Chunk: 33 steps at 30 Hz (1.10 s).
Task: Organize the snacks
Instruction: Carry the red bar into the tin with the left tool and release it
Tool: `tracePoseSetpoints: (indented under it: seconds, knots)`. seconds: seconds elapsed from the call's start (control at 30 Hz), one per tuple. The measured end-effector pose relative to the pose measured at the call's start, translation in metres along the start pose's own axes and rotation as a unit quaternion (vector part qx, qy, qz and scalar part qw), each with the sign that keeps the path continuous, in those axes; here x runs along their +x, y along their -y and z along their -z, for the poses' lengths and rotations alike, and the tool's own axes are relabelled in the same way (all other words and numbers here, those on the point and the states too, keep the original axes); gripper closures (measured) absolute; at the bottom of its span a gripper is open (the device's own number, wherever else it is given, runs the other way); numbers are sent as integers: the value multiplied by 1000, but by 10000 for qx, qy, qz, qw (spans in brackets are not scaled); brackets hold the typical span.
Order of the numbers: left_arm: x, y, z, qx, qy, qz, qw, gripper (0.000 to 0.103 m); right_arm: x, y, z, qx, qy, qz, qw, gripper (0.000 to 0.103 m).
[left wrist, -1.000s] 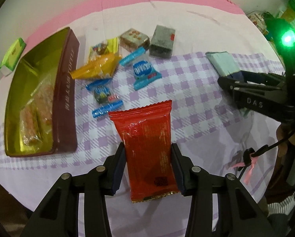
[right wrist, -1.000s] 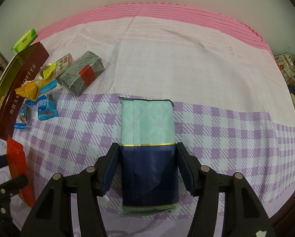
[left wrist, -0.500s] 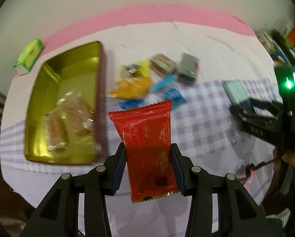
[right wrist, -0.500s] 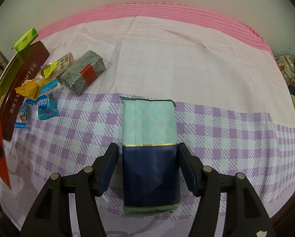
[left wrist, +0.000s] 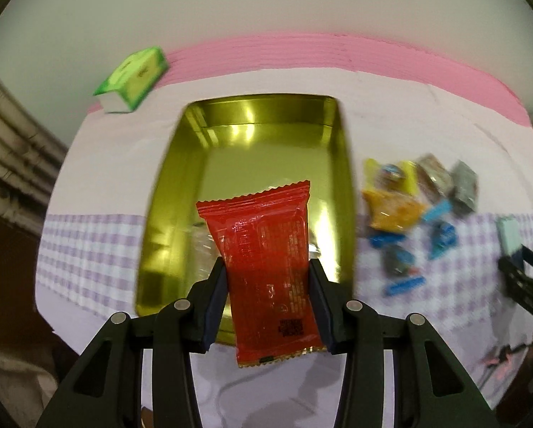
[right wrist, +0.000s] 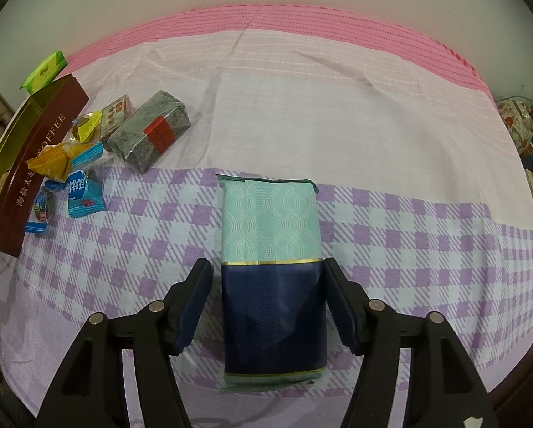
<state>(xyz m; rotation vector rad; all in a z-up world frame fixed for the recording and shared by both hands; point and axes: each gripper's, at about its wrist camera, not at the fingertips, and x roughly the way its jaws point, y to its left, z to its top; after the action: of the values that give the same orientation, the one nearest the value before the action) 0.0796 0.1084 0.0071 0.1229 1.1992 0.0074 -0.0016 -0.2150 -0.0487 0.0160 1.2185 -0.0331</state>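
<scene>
We see the scene relative to the tin [left wrist: 341, 164], an open rectangular box w/ gold interior and dark red outer wall, sitting on a cloth [right wrist: 302, 114] that is pink at the far edge, white in the middle, purple-checked nearer us.

Left gripper [left wrist: 268, 297]: clenched on a red snack packet [left wrist: 266, 249], pads pressing both long sides. Packet is held above the tin's near half, its crimped top edge toward the tin's far wall. Clear-wrapped items lie inside the tin under the packet; blurred, can't tell what.

Just right of the tin: a loose pile of small snacks, incl. an orange wrapper [right wrist: 54, 164], a yellow packet [right wrist: 88, 130], blue candies [right wrist: 84, 192], a small brown box [right wrist: 116, 117] and a grey block w/ red label [right wrist: 150, 135]. Beyond the tin's far-left corner, a green tissue pack [left wrist: 132, 80] on the pink edge.

Right gripper [right wrist: 268, 306]: well to the right of the tin, released, jaws spread either side of a teal-and-navy packet [right wrist: 271, 267] w/ visible gaps on both sides. Packet lies flat on the checked cloth, navy end between the jaws, teal end pointing away from us.
</scene>
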Motion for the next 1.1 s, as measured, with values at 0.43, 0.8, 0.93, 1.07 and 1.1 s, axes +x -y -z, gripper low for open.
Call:
tracePoseSetpoints:
  seconds: [0.43, 0.8, 0.93, 1.07, 1.1]
  knots:
    - [39, -35, -6, -25, -238, -423, 9988, 58, 2, 0, -1, 66, -11, 24, 10000, 38]
    - [59, -35, -2, 49, -361, -466, 9983, 58, 3, -1, -3, 101, -63, 35, 9999, 36]
    - [60, -34, -2, 66, -330, -495, 9982, 58, 3, -1, -2, 112, -87, 37, 9999, 36]
    - [61, -33, -2, 54, -304, -489, 9983, 56, 4, -2, -3, 111, -94, 38, 9999, 36]
    - [62, -33, -1, 44, -289, -483, 9984, 56, 4, -2, -2, 96, -84, 40, 9999, 36]
